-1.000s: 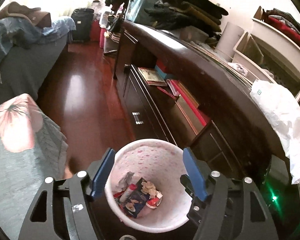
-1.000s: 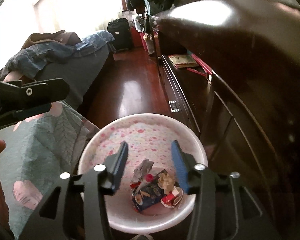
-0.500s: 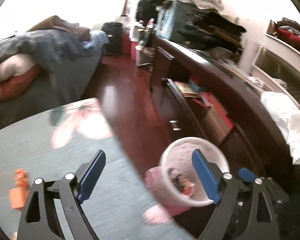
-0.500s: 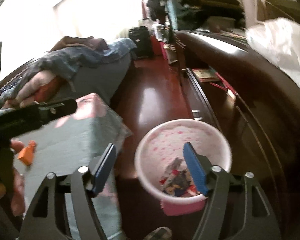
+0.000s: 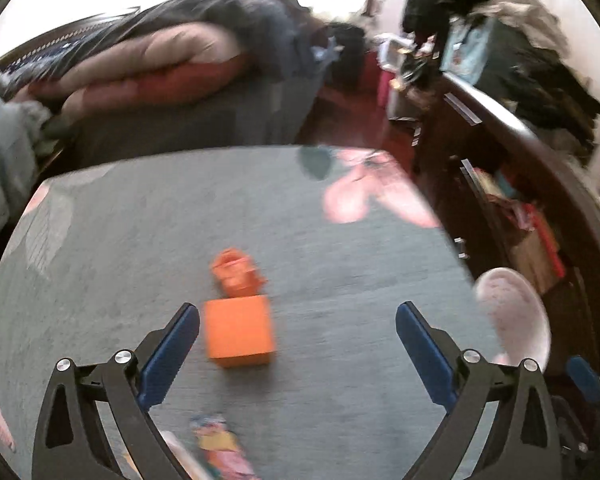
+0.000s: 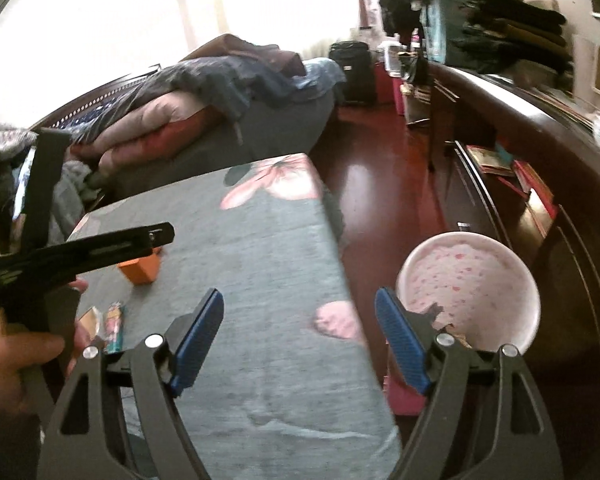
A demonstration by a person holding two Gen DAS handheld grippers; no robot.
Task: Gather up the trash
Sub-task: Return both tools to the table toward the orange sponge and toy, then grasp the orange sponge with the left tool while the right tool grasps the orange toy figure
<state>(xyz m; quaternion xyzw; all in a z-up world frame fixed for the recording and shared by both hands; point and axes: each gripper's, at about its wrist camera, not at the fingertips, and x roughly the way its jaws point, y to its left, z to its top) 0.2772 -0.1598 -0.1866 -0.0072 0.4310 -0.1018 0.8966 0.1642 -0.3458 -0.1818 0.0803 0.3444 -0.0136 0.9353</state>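
Left wrist view: orange carton (image 5: pixel 239 331) lying on the grey-green floral cover (image 5: pixel 340 280), just ahead of the left tool (image 5: pixel 298 328) and nearer its left finger than its right. Crumpled orange scrap (image 5: pixel 238 276) touching or just behind the carton. Colourful wrapper (image 5: pixel 220 446) lower, between the tool arms, blurred. Left tool spread wide, gripping nothing. Pink-speckled waste bin (image 5: pixel 512 320) off the cover's right edge, on the floor beside the dark wooden cabinet (image 5: pixel 540 184).

Right wrist view: same carton (image 6: pixel 140 270) partly hidden behind the left tool's finger (image 6: pixel 100 250); wrapper (image 6: pixel 114 326) near the hand (image 6: pixel 24 356). Right tool (image 6: pixel 300 336) spread wide, empty, hovering over the cover's edge with the bin (image 6: pixel 466 280) beside its right finger.

Likely step: reaching for the carton. To do it well: shift left so the carton sits centred between the fingers, drop low enough to catch its flat sides, close gently since thin card probably crushes. Best taken apart from the scrap, one piece per trip. Heavy blur here, so slowing before closing seems wise.
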